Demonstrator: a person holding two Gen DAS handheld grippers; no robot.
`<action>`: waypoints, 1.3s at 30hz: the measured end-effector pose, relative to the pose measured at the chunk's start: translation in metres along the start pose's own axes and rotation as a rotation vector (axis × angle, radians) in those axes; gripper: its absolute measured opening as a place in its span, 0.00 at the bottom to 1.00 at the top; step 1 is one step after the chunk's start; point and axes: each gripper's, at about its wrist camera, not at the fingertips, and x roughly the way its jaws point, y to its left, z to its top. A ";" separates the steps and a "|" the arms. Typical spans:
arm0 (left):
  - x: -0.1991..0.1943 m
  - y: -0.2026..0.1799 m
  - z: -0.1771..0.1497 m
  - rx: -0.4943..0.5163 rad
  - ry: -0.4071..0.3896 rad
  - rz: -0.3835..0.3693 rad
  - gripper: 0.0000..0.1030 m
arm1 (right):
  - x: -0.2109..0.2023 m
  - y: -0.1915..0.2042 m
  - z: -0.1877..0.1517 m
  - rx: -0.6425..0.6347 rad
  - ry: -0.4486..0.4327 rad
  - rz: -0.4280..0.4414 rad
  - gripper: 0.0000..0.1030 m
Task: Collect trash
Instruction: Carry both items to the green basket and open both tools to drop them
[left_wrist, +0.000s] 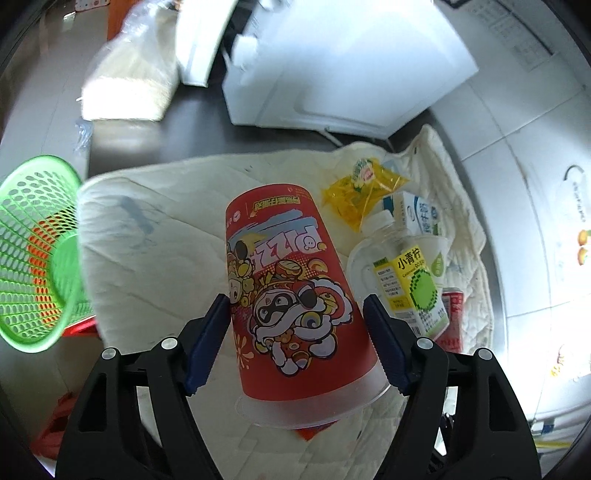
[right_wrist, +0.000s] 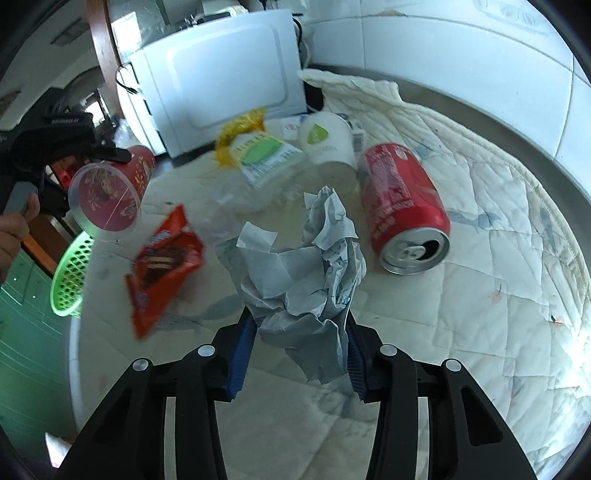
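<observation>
Quilted cream cloth covered the tabletop, with a white appliance at its far edge. Beside the cloth stood a green mesh basket. The left gripper had its jaws spread wide and pressed on a red printed cup held clear of the cloth. A red can lay on its side. The right gripper was clamped on crumpled paper.

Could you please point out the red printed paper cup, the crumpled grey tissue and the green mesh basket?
Red printed paper cup (left_wrist: 291, 280), left wrist view, printed side wall.
Crumpled grey tissue (right_wrist: 295, 280), right wrist view, middle folds.
Green mesh basket (left_wrist: 33, 236), left wrist view, perforated wall.
</observation>
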 end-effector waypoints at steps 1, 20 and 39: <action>-0.007 0.005 0.000 -0.002 -0.008 -0.003 0.70 | -0.003 0.004 0.003 -0.007 -0.005 0.005 0.41; -0.131 0.216 0.023 -0.174 -0.214 0.255 0.70 | 0.014 0.210 0.065 -0.269 -0.002 0.351 0.42; -0.090 0.322 0.029 -0.288 -0.158 0.277 0.71 | 0.124 0.366 0.078 -0.358 0.146 0.454 0.44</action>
